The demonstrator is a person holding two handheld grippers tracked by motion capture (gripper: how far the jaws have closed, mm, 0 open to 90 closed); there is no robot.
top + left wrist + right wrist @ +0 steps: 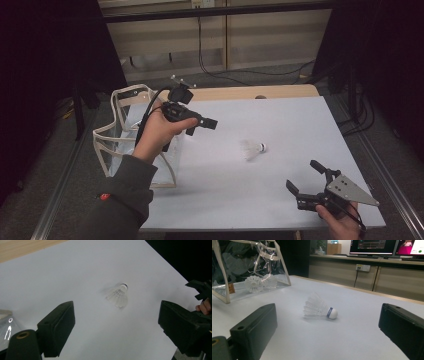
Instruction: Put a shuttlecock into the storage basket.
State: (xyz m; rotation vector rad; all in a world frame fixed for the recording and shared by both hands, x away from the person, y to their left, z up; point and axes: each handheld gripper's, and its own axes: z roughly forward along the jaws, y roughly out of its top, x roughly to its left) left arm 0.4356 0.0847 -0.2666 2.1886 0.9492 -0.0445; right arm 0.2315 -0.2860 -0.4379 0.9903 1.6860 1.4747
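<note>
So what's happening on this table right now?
A person holds a claw in each hand over a white table. A white feathered shuttlecock with a blue-banded cork lies on its side mid-table, untouched. The left claw hovers open, pointing toward it; the right claw waits open near the front edge. A clear plastic bag with cream trim at the left already holds shuttlecocks.

Matt black plastic jaws frame the left claw (117, 322), and ahead of it a shuttlecock (118, 294) of white, feathery skirt and smooth white cap lies on the smooth, matt white surface (75, 277), edged in pale wood. Beyond the right claw (327, 332), a bag (249, 267) of glossy, crinkled clear plastic carries cream cloth trim.
</note>
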